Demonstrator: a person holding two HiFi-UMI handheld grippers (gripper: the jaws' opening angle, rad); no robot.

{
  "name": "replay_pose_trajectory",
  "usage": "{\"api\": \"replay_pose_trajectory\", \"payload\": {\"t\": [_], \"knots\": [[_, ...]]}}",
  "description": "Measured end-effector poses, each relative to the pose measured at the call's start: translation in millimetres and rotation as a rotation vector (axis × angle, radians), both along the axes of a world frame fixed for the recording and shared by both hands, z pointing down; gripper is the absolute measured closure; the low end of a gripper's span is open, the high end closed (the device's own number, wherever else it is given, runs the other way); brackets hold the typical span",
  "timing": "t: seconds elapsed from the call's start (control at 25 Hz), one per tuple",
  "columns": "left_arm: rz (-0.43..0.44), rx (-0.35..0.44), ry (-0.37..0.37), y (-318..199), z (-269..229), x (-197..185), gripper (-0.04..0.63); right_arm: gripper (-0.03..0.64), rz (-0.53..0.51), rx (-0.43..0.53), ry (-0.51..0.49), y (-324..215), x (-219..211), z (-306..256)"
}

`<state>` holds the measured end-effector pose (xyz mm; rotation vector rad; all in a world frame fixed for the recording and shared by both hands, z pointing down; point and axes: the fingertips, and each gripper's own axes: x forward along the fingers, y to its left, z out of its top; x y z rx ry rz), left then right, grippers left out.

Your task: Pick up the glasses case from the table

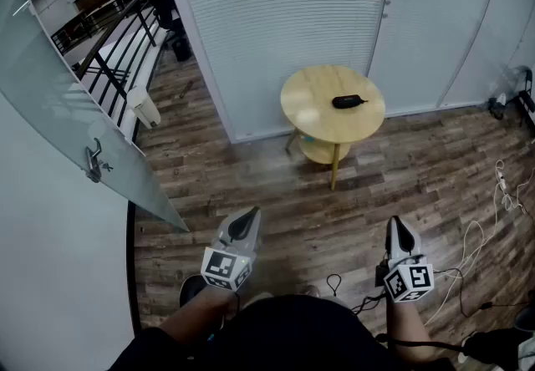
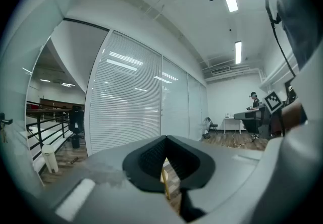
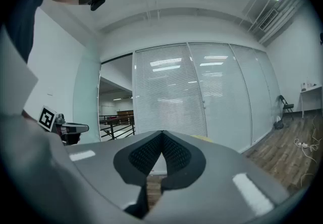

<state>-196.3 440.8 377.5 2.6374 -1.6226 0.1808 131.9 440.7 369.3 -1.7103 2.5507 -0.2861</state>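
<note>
A black glasses case [image 1: 349,101] lies on the round wooden table [image 1: 311,107] by the blinds, right of the top's middle. Both grippers are held low near the person's body, well short of the table. The left gripper [image 1: 245,222] points toward the table with its jaws together at the tip and nothing between them. The right gripper [image 1: 401,235] is likewise shut and holds nothing. In the left gripper view the jaw tips [image 2: 165,140] meet, and a table leg [image 2: 166,183] shows through the gap below. In the right gripper view the tips [image 3: 162,133] also meet.
An open glass door [image 1: 75,110] with a handle stands at the left. White cables [image 1: 493,210] trail over the wooden floor at the right. A black railing [image 1: 117,43] runs beyond the doorway. The table has a lower shelf [image 1: 322,149]. Another person [image 2: 254,112] stands far off at a desk.
</note>
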Motion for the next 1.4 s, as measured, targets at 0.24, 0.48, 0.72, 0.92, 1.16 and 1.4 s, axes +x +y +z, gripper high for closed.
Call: {"api": "replay_pose_trajectory", "payload": {"t": [0.24,0.48,0.72,0.92,1.16,1.4], "knots": [[0.021,0.029,0.002,-15.0,-4.2,18.7,0.592,0.609,0.029,-0.005,-0.026,-9.2,18.7,7.0],[0.044,0.036,-0.005,-32.7,-6.6,53.4,0.592,0.609,0.055,0.020,-0.090,-14.7,50.2,4.9],[0.100,0.035,-0.007,-49.5,3.3,110.5,0.592,0.609,0.056,0.004,-0.086,-29.6,89.7,15.7],[0.157,0.044,-0.065,-72.8,15.1,148.3,0.592,0.609,0.081,-0.041,-0.113,-49.1,117.8,34.4],[0.203,0.061,0.039,-151.5,9.3,192.6,0.592,0.609,0.128,-0.055,-0.112,-94.0,148.7,44.1],[0.266,0.044,0.021,-260.8,28.7,207.2,0.592,0.609,0.125,-0.066,-0.083,-186.1,150.9,47.2]]}}
